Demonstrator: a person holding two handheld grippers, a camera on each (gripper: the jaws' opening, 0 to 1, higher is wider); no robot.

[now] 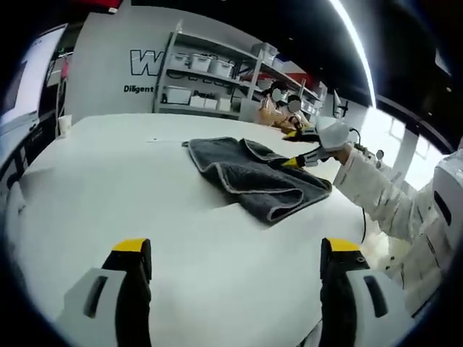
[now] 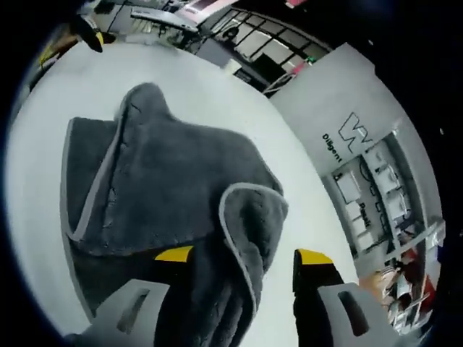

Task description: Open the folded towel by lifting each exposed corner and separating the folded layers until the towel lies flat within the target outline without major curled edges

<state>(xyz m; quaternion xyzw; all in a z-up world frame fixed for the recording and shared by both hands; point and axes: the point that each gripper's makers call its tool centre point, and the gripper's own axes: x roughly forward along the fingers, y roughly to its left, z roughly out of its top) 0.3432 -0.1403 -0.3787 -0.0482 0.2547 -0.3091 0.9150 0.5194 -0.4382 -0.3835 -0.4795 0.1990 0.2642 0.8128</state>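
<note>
- The grey towel (image 1: 249, 176) sits on a big white table (image 1: 108, 195), still mostly folded, with bunched layers and a pale trimmed edge running around it.
- In the left gripper view, the left gripper (image 1: 235, 256) hovers over bare tabletop, well short of the towel. Its yellow-tipped jaws are spread wide with nothing between them, so it's plainly released.
- Same view: the right gripper (image 1: 295, 160) comes in from the right, held by a person in a white sleeve (image 1: 376, 195), with its yellow tip right at the towel's far right edge.
- In the right gripper view, the right gripper (image 2: 235, 254) has a folded flap of towel (image 2: 181, 173) running up between its jaws. The flap curls over at the top, showing the light hem. Looks like it's grasping that flap, but the cloth hides the contact, so I can't really tell how tightly the jaws are closed.
- Behind the table there's a metal shelving rack (image 1: 210, 79) with white bins, and a grey wall with dark lettering (image 1: 145, 69).
</note>
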